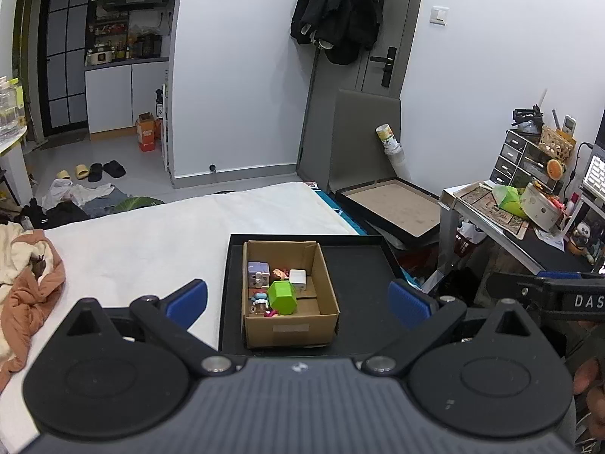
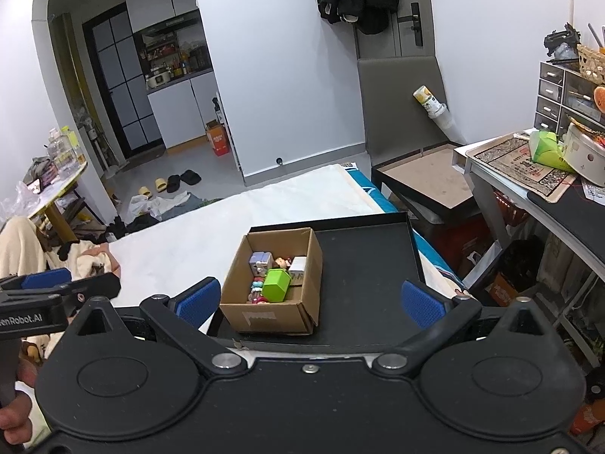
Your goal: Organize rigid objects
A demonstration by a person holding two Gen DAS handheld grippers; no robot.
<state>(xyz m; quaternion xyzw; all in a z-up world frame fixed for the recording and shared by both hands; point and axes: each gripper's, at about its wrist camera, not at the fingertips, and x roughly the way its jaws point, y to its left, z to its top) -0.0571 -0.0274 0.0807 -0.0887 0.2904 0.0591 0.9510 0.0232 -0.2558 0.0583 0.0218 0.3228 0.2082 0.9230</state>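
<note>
A small cardboard box (image 1: 325, 295) (image 2: 308, 261) stands in a black tray (image 1: 363, 283) (image 2: 363, 265) on the white bed. Inside lie a green block (image 1: 283, 297) (image 2: 276, 284), a purple cube (image 1: 258, 271) (image 2: 261, 261), a white cube (image 1: 298, 279) (image 2: 298, 265) and small figurines (image 1: 261, 302) (image 2: 257, 289). My left gripper (image 1: 298, 300) is open and empty, held back from the box. My right gripper (image 2: 312, 300) is open and empty too, also short of the box. Each gripper shows at the edge of the other's view.
A crumpled orange and cream blanket (image 1: 26, 276) lies on the bed's left. A cluttered desk (image 1: 522, 204) (image 2: 529, 174) stands right, with an open flat box (image 1: 393, 208) (image 2: 427, 174) beside it. Clothes and slippers (image 1: 90, 172) lie on the floor beyond.
</note>
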